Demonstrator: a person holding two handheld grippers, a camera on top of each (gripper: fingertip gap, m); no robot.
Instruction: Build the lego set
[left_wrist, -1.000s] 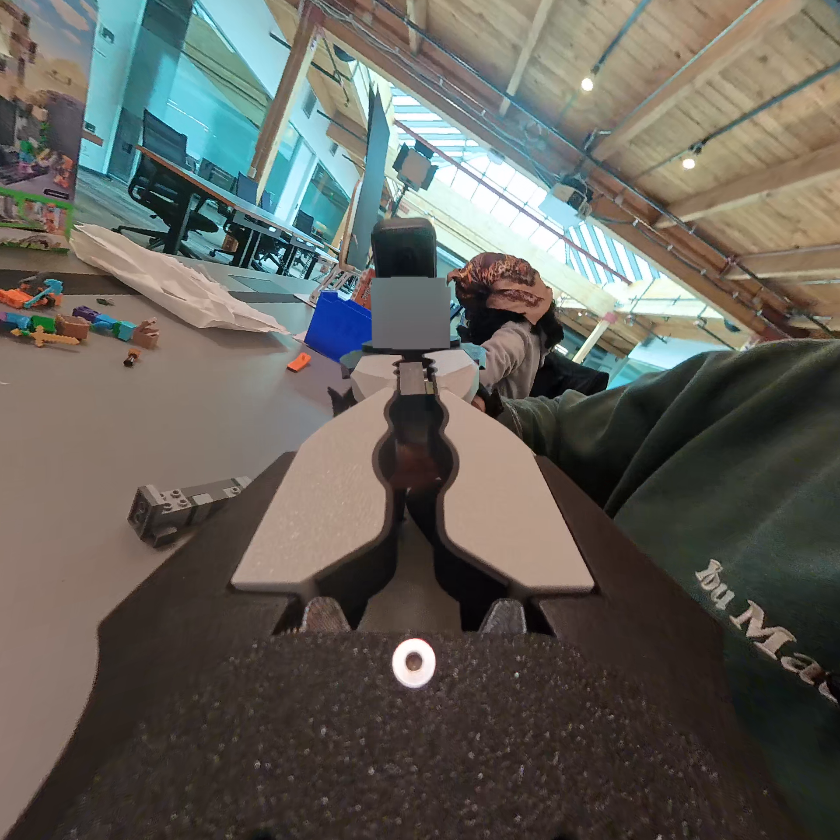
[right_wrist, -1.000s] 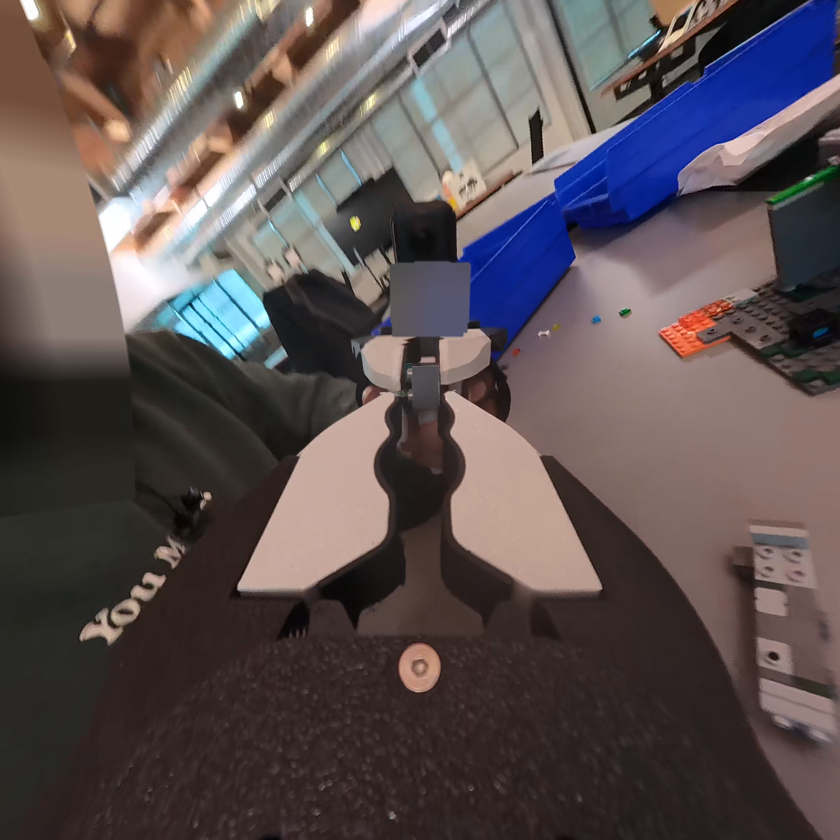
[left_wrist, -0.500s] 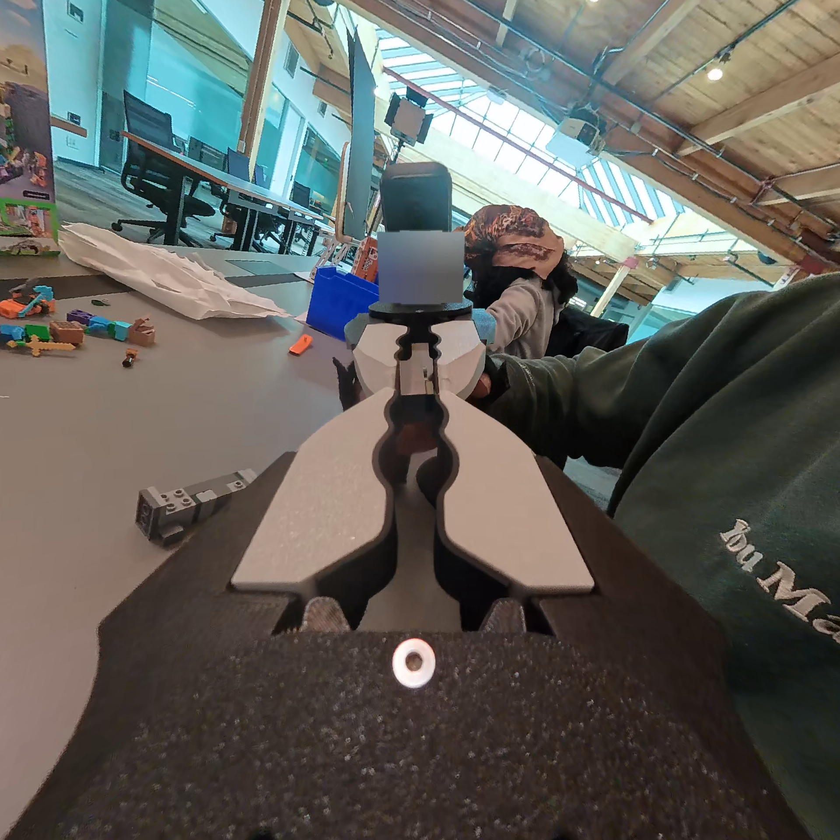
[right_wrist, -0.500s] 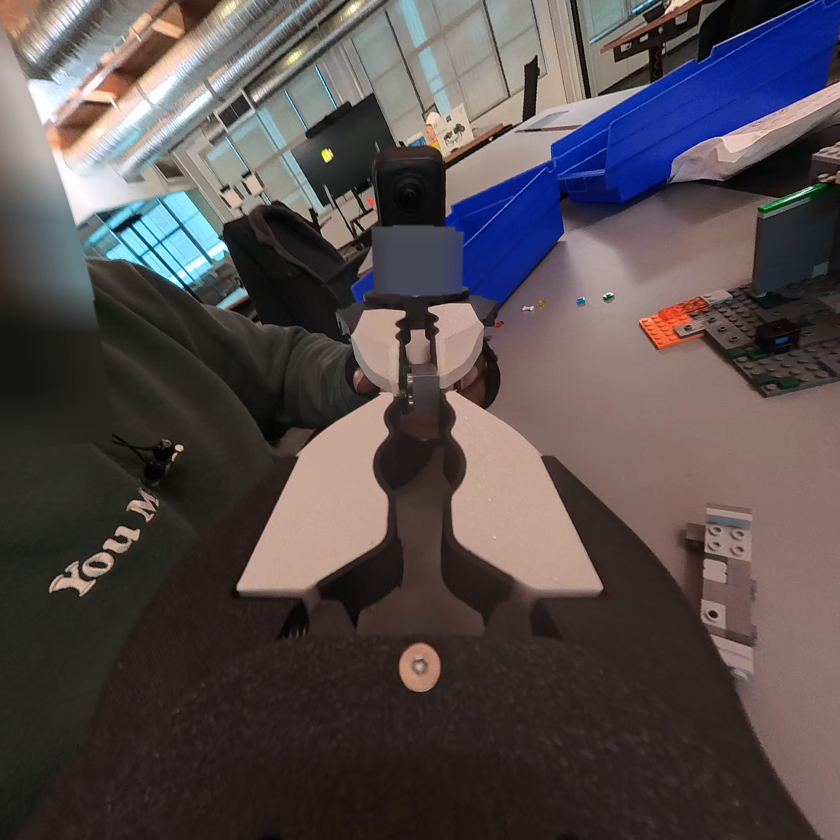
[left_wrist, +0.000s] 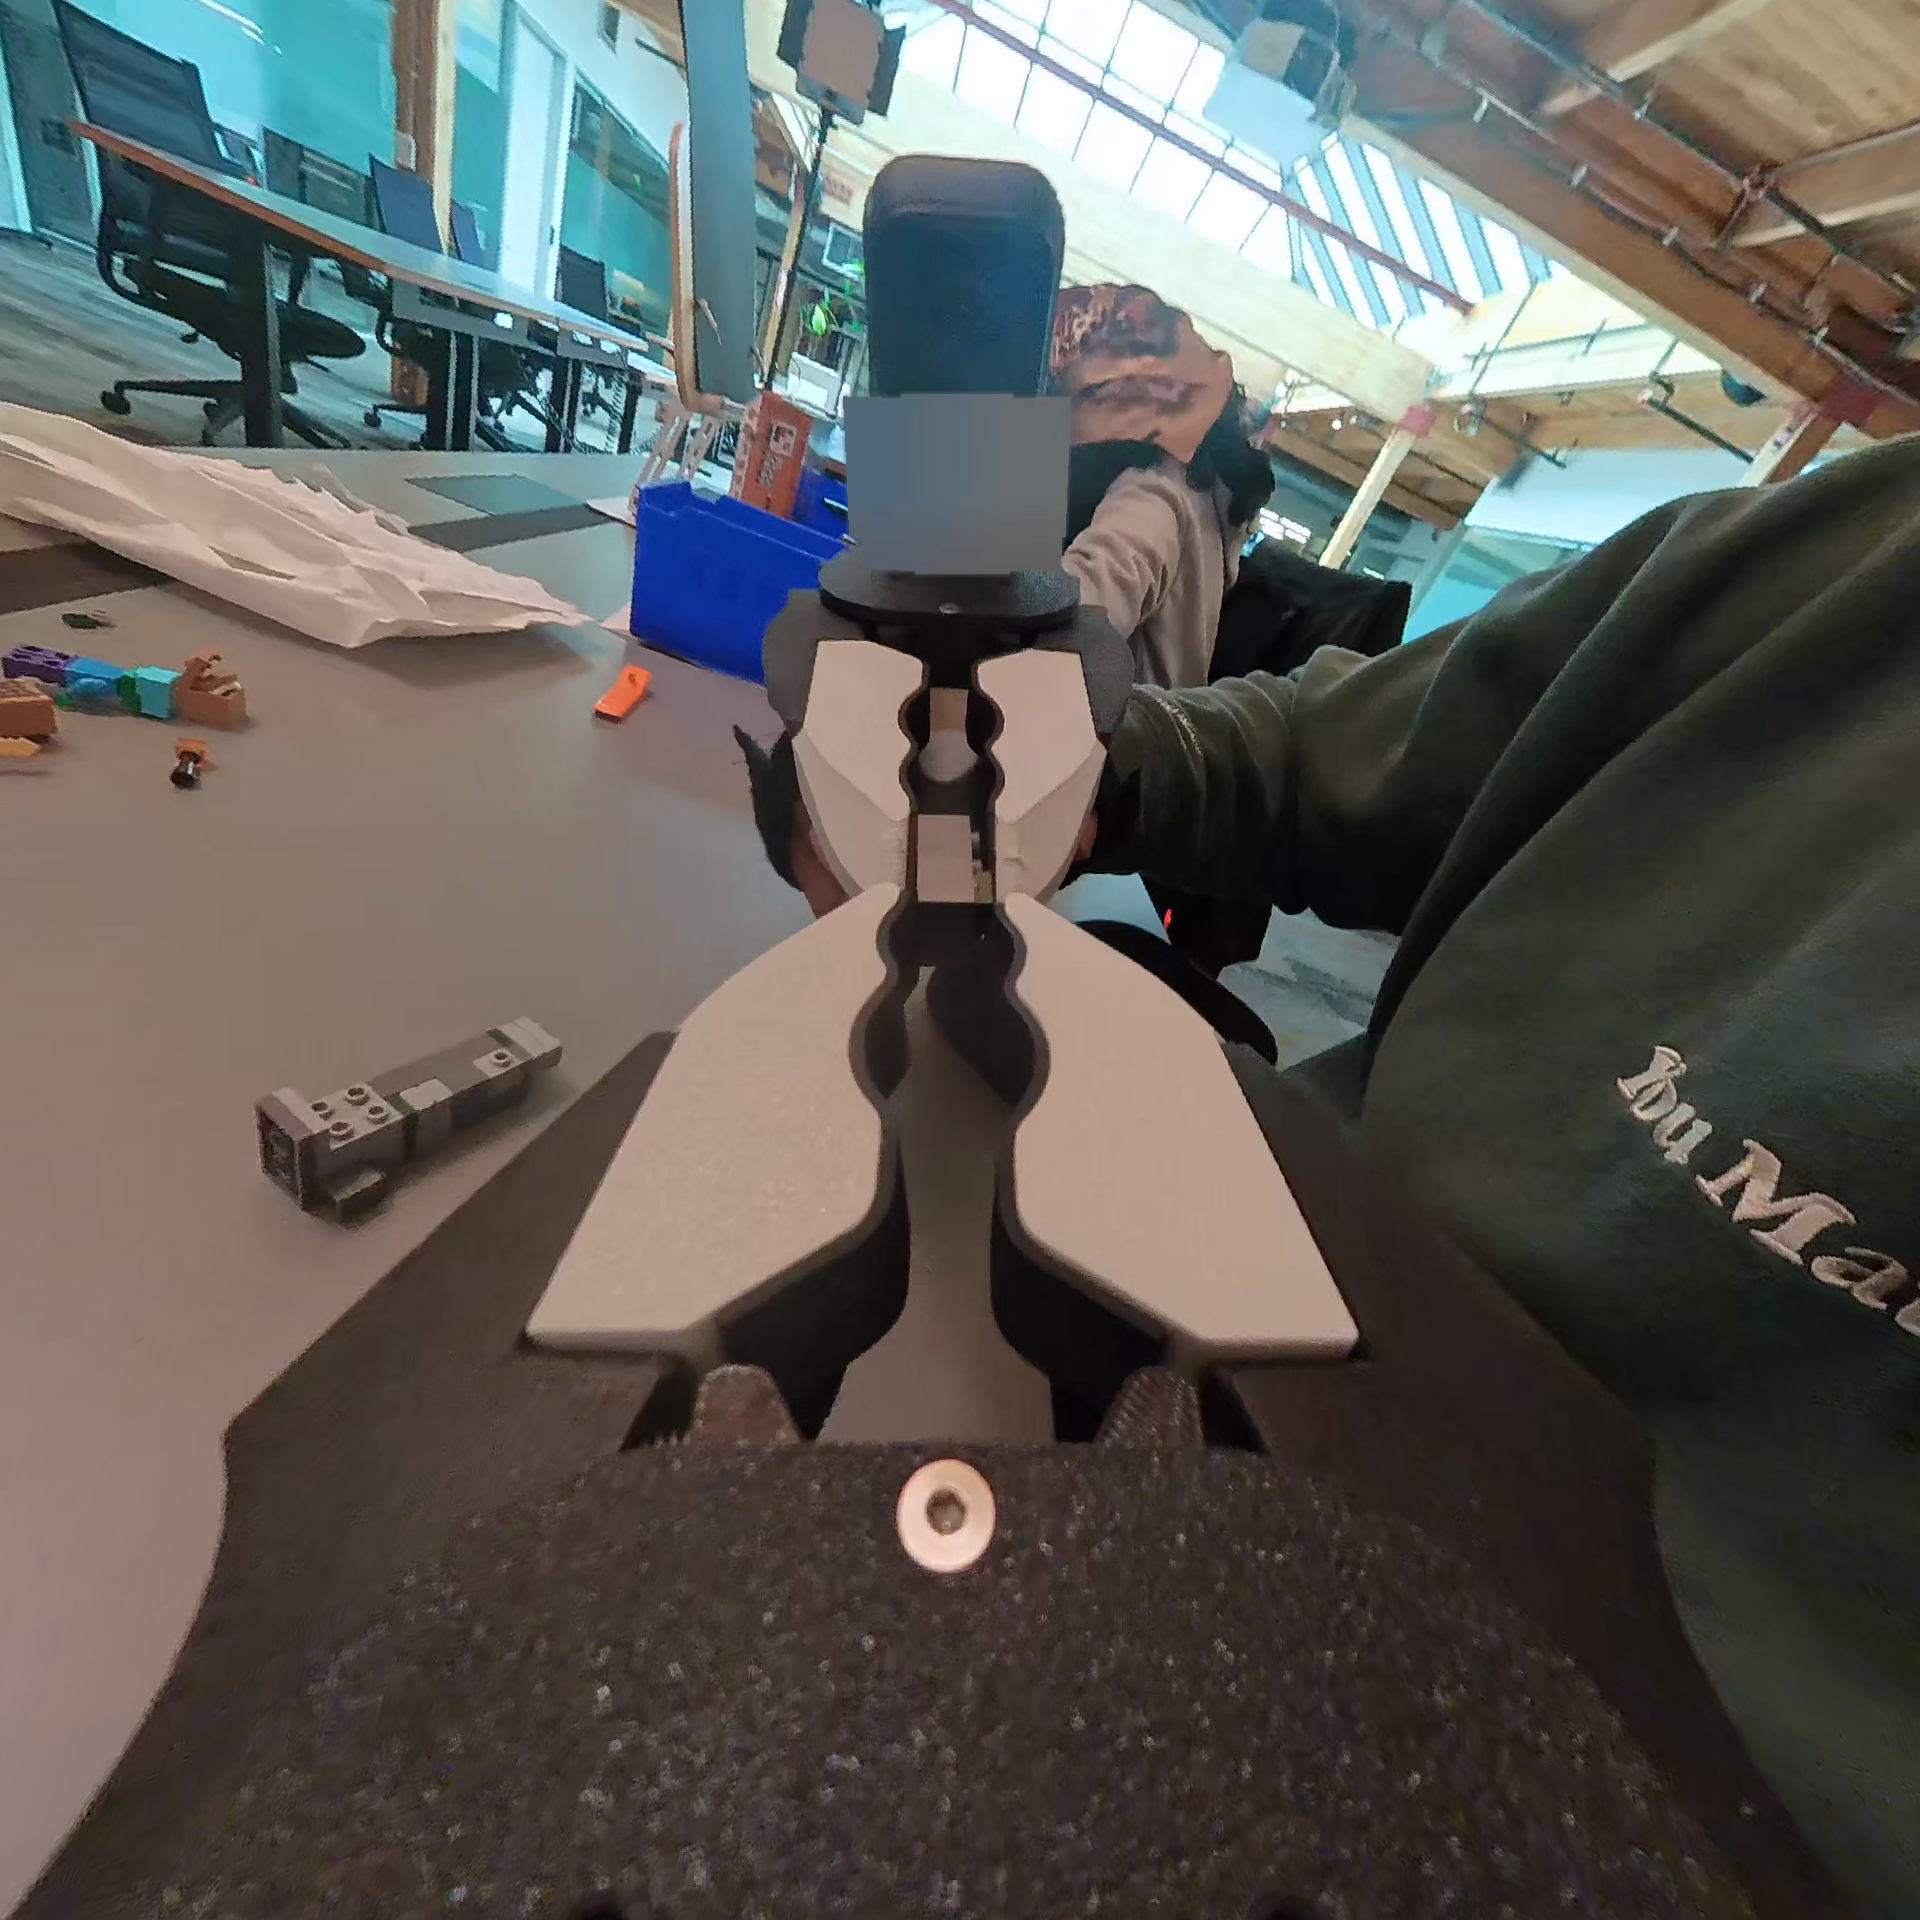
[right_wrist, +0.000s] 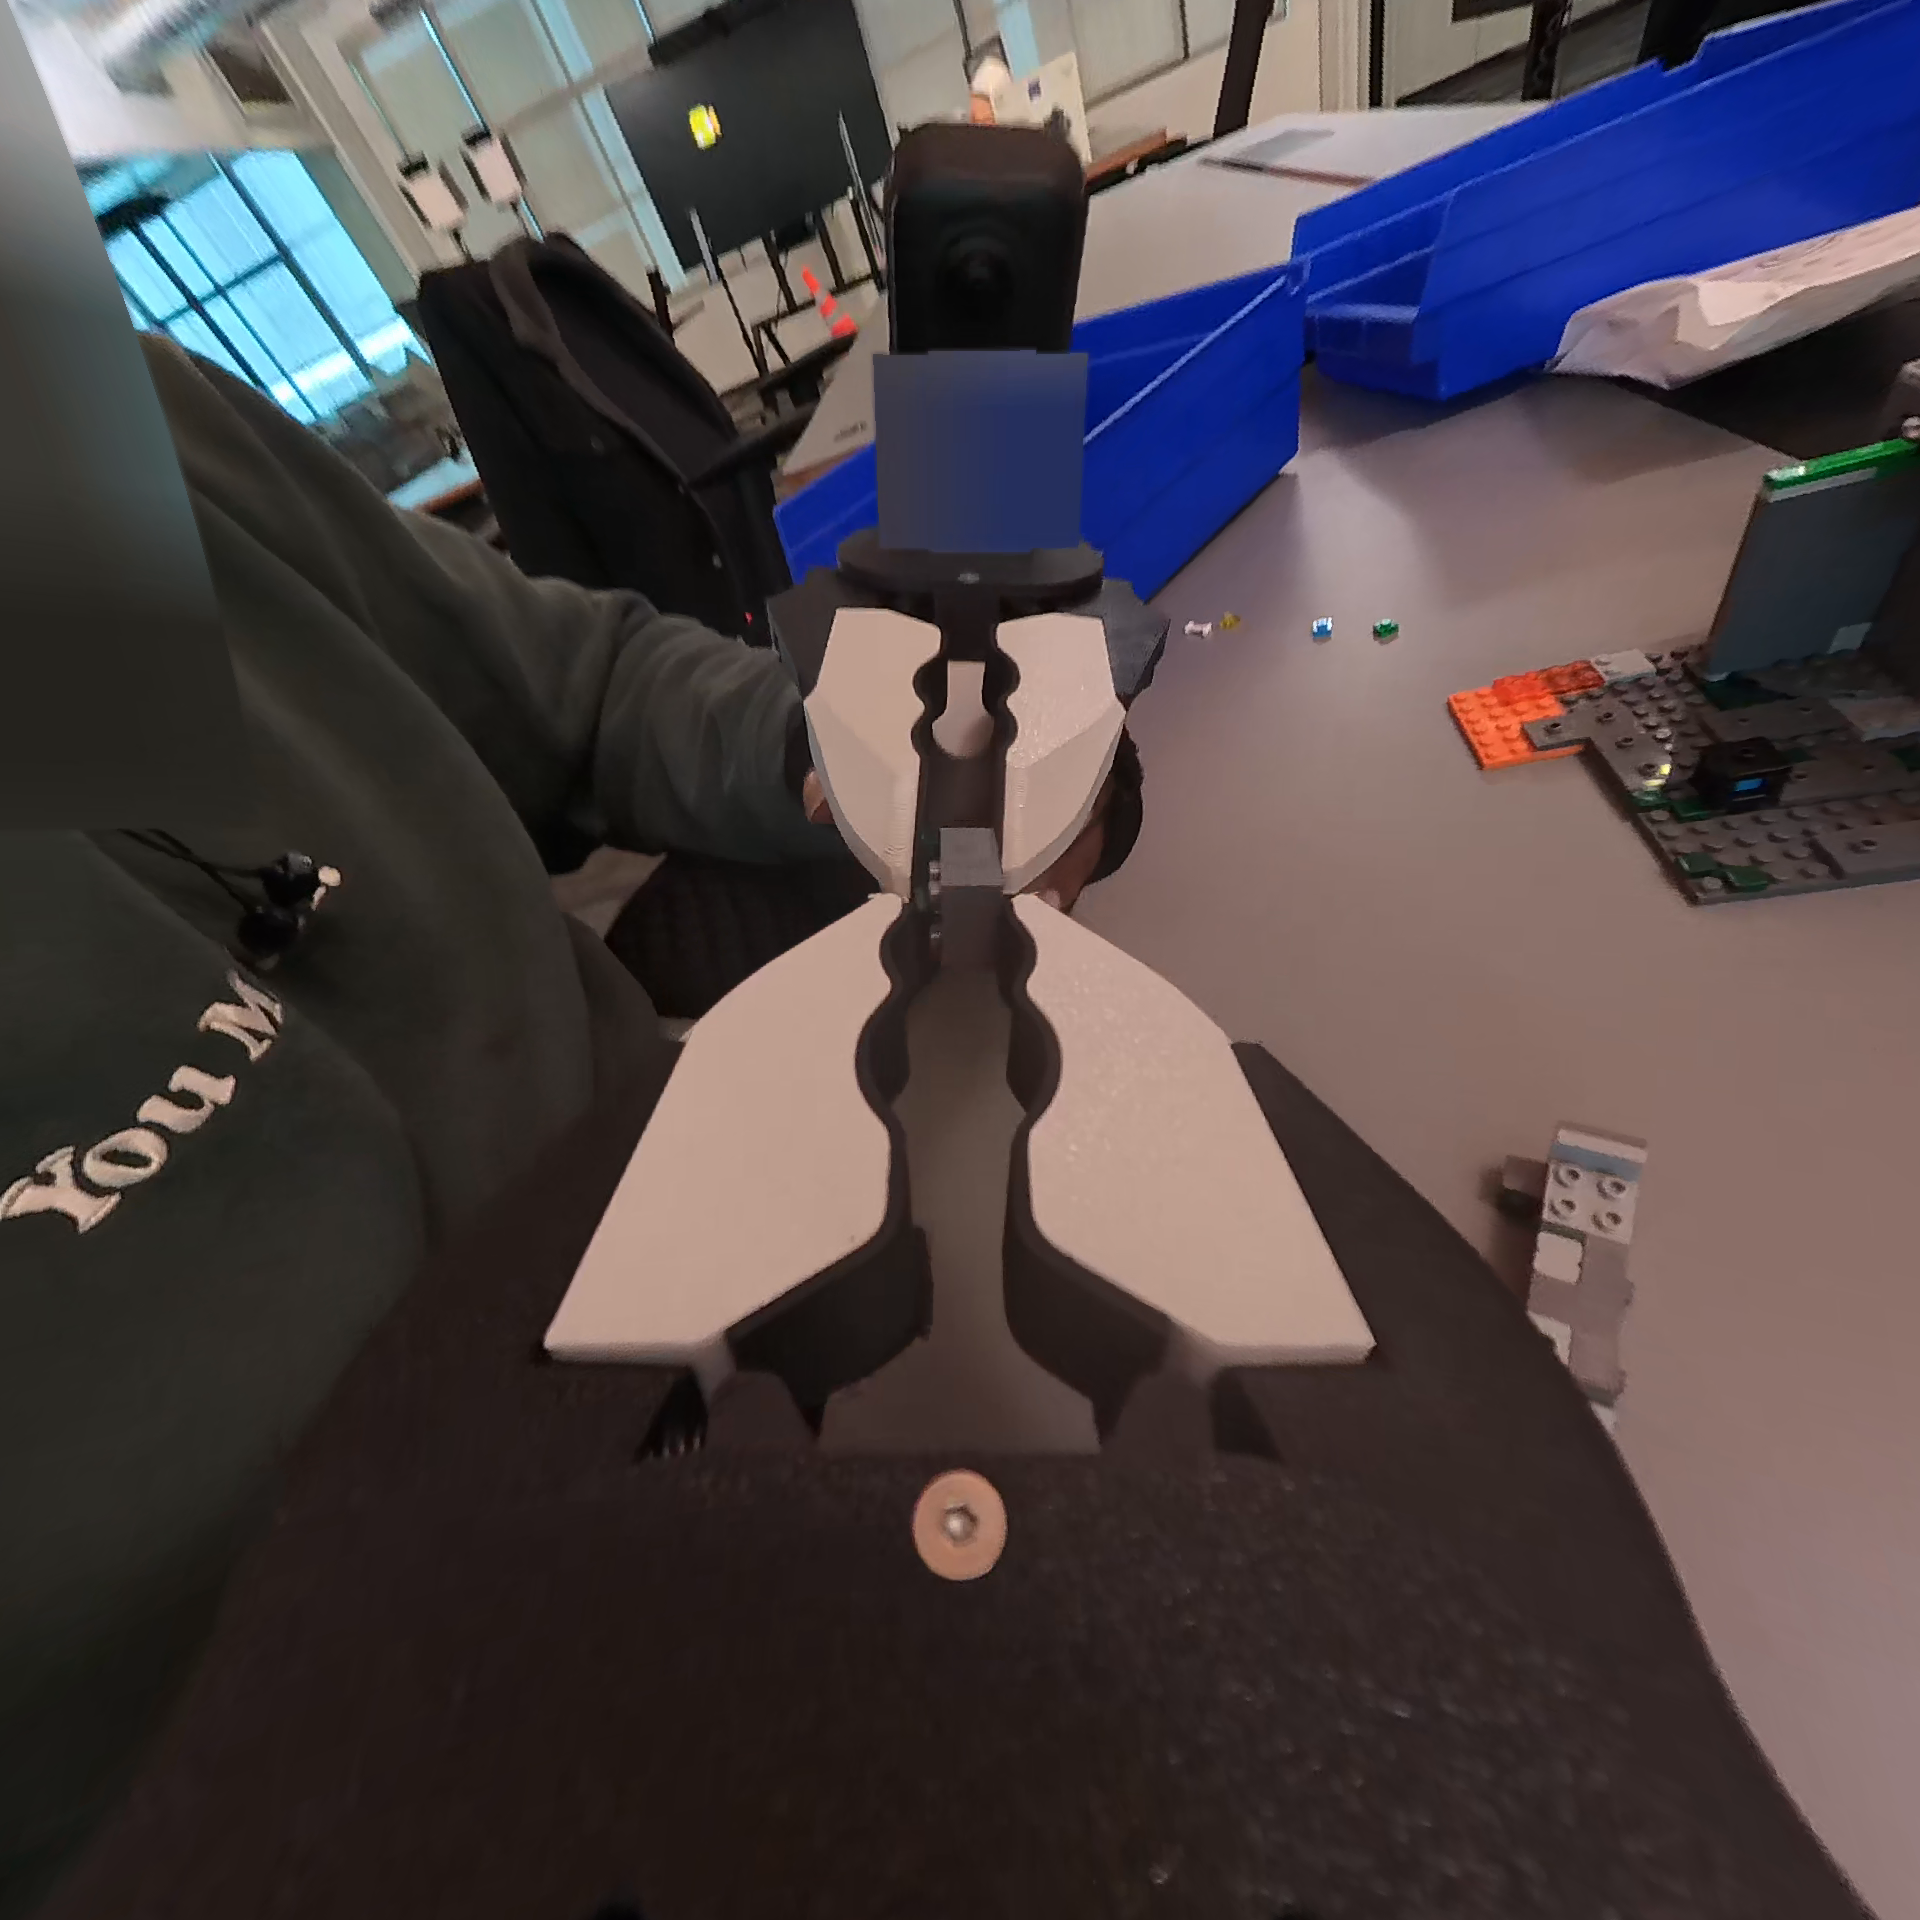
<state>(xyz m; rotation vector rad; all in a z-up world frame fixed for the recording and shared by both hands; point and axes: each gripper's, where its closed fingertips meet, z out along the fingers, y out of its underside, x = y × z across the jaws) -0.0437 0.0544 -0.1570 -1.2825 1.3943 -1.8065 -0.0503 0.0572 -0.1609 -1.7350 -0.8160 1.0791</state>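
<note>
The 2 grippers face each other tip to tip above the counter (left_wrist: 312, 883); the left gripper (left_wrist: 945, 914) pinches a dark flat lego piece (left_wrist: 940, 930); the right gripper (right_wrist: 951, 914) pinches a small grey lego brick (right_wrist: 968, 857), which meets that piece; a grey brick assembly (left_wrist: 400, 1107) lies on the counter beside the left gripper; the part-built baseplate model (right_wrist: 1745, 769) sits farther off in the right wrist view.

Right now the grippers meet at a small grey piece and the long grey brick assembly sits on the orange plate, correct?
No: the right wrist view shows the long grey brick assembly lying on the table, apart from the orange plate. Left gripper and right gripper meet at the small grey piece.
</note>
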